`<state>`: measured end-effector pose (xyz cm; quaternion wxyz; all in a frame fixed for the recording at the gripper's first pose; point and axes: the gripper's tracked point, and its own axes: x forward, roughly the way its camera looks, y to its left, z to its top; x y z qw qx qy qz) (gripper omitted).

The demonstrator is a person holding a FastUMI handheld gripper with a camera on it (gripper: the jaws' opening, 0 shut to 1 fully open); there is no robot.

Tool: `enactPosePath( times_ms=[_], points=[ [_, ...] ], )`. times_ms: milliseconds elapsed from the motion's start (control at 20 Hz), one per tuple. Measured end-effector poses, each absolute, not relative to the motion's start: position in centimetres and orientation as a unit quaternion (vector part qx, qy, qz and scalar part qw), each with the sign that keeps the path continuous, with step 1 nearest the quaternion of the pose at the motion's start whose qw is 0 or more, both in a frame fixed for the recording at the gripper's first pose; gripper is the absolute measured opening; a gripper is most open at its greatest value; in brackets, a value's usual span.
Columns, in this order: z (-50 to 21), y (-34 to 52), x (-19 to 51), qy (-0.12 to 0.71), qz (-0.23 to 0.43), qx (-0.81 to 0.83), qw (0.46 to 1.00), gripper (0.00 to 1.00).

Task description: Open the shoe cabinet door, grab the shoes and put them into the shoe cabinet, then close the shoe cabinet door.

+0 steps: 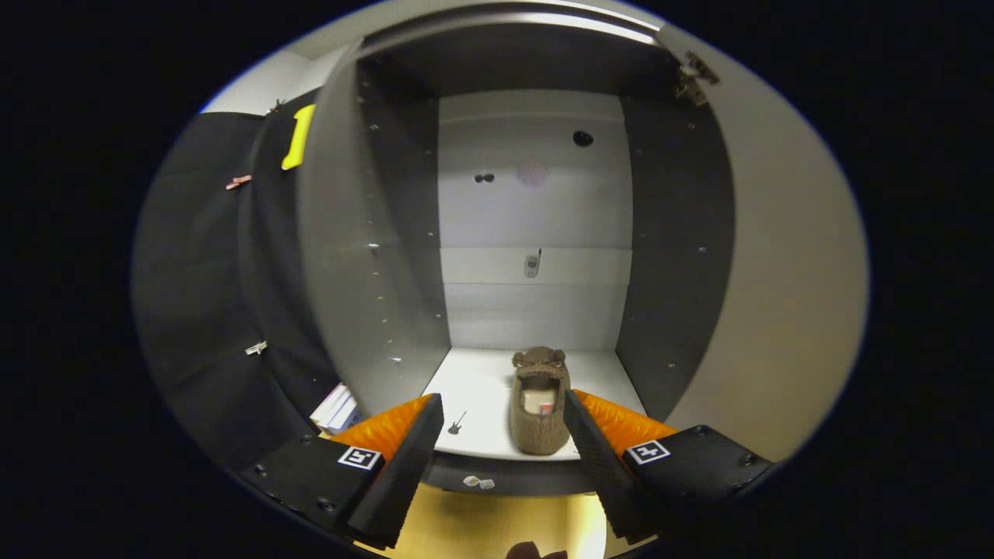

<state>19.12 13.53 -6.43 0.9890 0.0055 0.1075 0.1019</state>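
The shoe cabinet (668, 256) stands open in front of me, its door (784, 310) swung out to the right. A brown fuzzy slipper (539, 404) lies on the white bottom shelf (474, 388), toe pointing inward, heel near the shelf's front edge. My gripper (503, 427) is open, its fingers spread wide just in front of the shelf. The slipper lies just ahead, close to the right finger (594, 458) and apart from both. Nothing is held between the fingers.
The cabinet's dark side walls (388, 248) frame a pale back panel (536, 217) with small holes. A small dark key-like thing (457, 424) lies on the shelf left of the slipper. Pale stacked items (335, 409) sit on the floor left of the cabinet. Yellowish floor (497, 520) lies below.
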Motion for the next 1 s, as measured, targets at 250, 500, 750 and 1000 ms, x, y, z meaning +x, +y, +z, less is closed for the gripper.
enactPosePath(
  times_ms=[250, 500, 750, 1000],
  points=[
    [-5.9, 12.4, 10.4, 0.075, 0.096, 0.022, 0.992, 0.98],
    [-3.8, 8.7, 3.0, 0.031, 0.078, 0.017, 0.996, 0.97],
    [-4.0, 5.7, -3.3, 0.035, 0.073, 0.047, 0.996, 0.97],
    [-4.4, 1.6, -8.1, 0.038, 0.060, 0.059, 0.996, 0.98]
  ],
)
